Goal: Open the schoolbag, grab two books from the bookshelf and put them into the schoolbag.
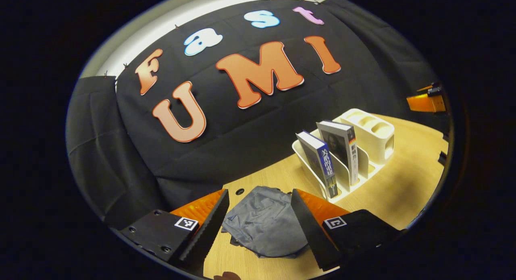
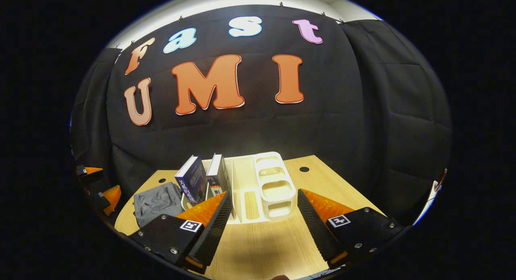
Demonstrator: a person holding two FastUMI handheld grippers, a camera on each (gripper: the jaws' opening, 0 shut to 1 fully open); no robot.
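We see pale wooden table [image 2: 262, 247], black cloth wall behind. Grey schoolbag [image 1: 264, 221] flat (closed) below left gripper [image 1: 258, 227]. Two books [image 2: 203, 179] upright in white bookshelf [image 2: 274, 187]. Right gripper [image 2: 264, 227] above table; both spread wide, empty.

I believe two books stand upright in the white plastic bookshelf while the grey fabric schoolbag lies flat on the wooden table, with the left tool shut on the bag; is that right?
Not quite. The left tool is open, hovering above the grey fabric schoolbag, as the left gripper view shows. The rest holds: two books stand in the white plastic bookshelf and the bag lies flat on the wooden table.
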